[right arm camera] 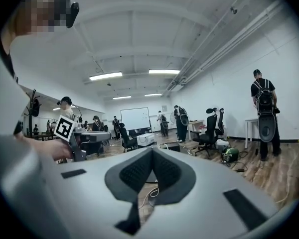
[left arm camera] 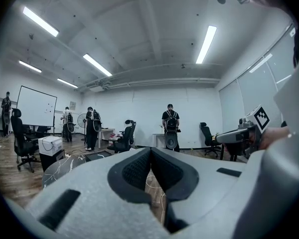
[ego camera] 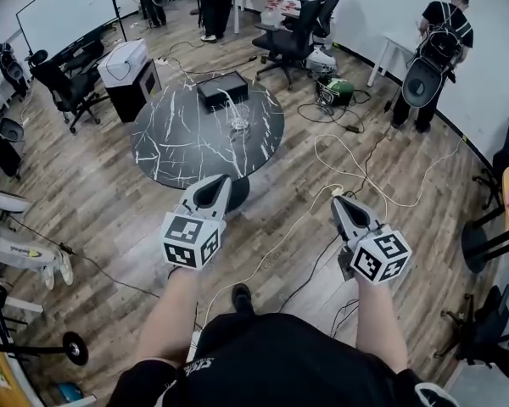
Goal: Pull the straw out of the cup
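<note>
The round black marble table (ego camera: pixel 165 138) fills the upper centre of the head view. Below it, at lower centre, the left gripper (ego camera: pixel 215 190) and the right gripper (ego camera: pixel 345 209) are both clenched shut and empty. The clear cup (ego camera: pixel 238 126) stands on the table's right half with the straw (ego camera: pixel 232 108) in it, well apart from both grippers.

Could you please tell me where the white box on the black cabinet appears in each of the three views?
Head view: white box on the black cabinet, upper left, beside the round black marble table.
Left gripper view: far left, below mid-height.
Right gripper view: just below centre, small.
Shared landmark: the whiteboard, behind the box in both gripper views.
</note>
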The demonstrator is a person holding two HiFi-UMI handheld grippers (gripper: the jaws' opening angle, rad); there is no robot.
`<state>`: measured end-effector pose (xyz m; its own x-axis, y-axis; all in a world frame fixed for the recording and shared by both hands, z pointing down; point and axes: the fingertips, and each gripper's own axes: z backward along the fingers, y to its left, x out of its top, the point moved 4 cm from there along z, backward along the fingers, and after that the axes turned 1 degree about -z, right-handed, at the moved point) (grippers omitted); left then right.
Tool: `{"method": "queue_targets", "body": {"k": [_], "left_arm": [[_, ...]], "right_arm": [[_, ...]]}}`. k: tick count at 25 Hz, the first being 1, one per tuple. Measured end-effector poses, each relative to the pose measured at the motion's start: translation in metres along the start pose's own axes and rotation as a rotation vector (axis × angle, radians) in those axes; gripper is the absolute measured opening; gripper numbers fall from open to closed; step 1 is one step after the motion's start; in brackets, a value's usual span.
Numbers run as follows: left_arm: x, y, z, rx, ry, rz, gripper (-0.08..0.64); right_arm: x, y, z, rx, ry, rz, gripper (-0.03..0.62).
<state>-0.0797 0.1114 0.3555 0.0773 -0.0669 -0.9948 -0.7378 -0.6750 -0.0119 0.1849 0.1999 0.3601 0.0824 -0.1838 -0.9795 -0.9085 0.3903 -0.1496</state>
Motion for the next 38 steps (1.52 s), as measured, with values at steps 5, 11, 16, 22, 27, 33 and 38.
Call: {"method": "queue_targets", "body": {"k": [5,11,16,22,27,33,38], "left_arm": [[-0.004,0.057,-0.021,0.005,0.004,0.022,0.011],[-0.008,0.116,-0.026,0.007,-0.015,0.055,0.011],[-0.012,0.143,-0.021,0.012,-0.017,0.074,0.011],[-0.013,0.160,-0.017,0.027,-0.020,0.087,0.011],[-0.011,0.173,-0.031,0.039,-0.016,0.083,0.011],[-0.019,0.180,-0.076,0.037,0.021,0.085,0.011],[-0.019,0.190,-0.132,0.045,0.047,0.062,0.037]], "right_arm": [[0.000,0.003,-0.064,0.006,0.039,-0.015,0.006],[0.012,0.027,-0.126,0.036,0.069,0.011,0.006],[0.015,0.042,-0.157,0.066,0.083,0.024,0.006],[0.024,0.028,-0.177,0.044,0.089,0.024,0.006],[0.032,0.025,-0.200,0.079,0.082,0.036,0.006],[0.024,-0.005,-0.231,0.123,0.097,0.023,0.006],[0.025,-0.054,-0.269,0.135,0.081,-0.016,0.006]]}}
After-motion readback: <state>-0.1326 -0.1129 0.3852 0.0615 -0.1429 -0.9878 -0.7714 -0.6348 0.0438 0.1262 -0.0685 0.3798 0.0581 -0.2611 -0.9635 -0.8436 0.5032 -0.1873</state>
